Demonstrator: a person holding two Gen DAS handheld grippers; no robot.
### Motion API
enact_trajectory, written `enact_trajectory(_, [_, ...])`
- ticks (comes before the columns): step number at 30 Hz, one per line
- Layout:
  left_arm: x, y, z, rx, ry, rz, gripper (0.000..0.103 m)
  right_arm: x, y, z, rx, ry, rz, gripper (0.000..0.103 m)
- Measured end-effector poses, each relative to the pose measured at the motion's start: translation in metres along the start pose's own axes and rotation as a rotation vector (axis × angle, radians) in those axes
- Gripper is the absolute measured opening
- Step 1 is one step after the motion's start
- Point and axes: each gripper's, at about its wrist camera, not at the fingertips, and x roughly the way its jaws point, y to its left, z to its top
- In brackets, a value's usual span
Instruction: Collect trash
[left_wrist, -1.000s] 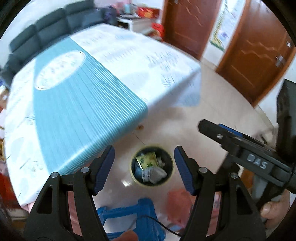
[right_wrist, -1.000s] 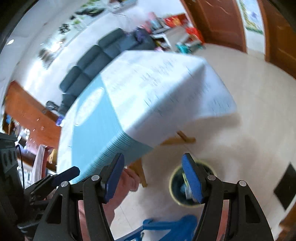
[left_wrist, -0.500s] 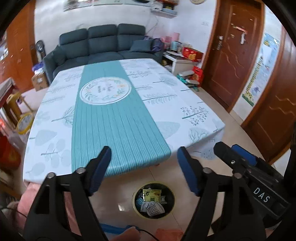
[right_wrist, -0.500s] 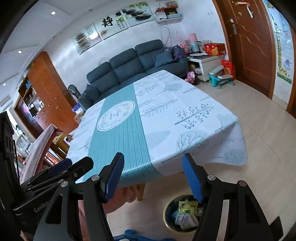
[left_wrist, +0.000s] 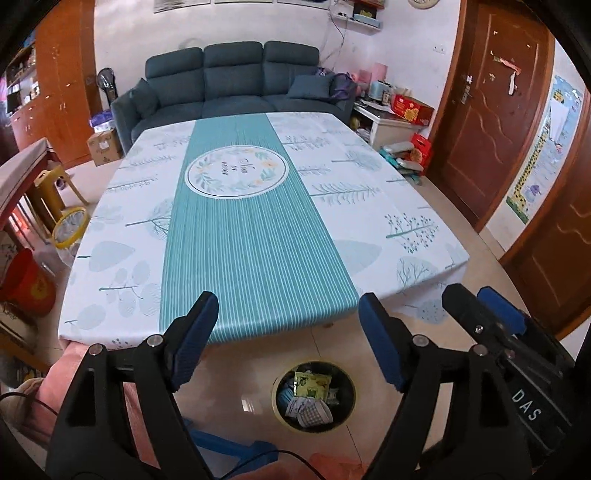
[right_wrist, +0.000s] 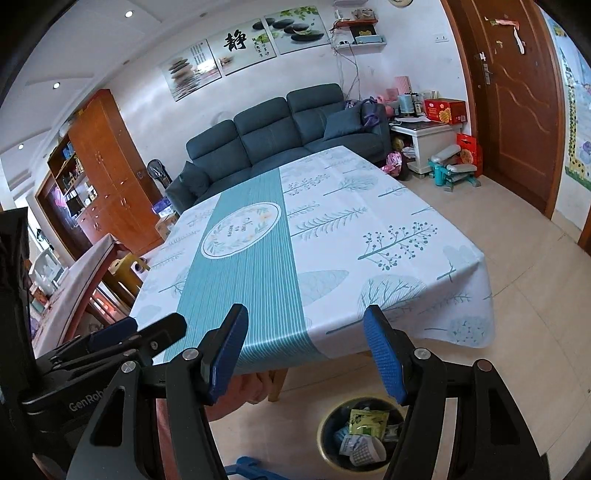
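I hold my left hand-held gripper (left_wrist: 286, 341) and right hand-held gripper (right_wrist: 308, 354) side by side, angled down over the near edge of the counter (left_wrist: 258, 236); the left's jaws have just been opening, and both are wide with nothing between them. The trash bin (left_wrist: 313, 395) sits on the floor below and just ahead of both, holding wrappers. I see no trash on the cloth.
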Motion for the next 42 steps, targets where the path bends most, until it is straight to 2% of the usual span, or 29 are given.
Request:
enact_trajectory(8, [-0.002,0.0,-0.002,-0.002,-0.017,0.041,0.076,0.003,0.003,-0.001,-0.017,-0.001,0.006,0.066])
enact_trajectory(16, [0.005,0.002,-0.004,-0.005,0.032,0.051,0.076,0.006,0.003,-0.001,-0.017,-0.001,0.012,0.066])
enact_trajectory(42, [0.007,0.004,-0.005,0.009,0.036,0.079,0.076,0.008,0.002,-0.001,-0.015,0.004,0.016,0.066])
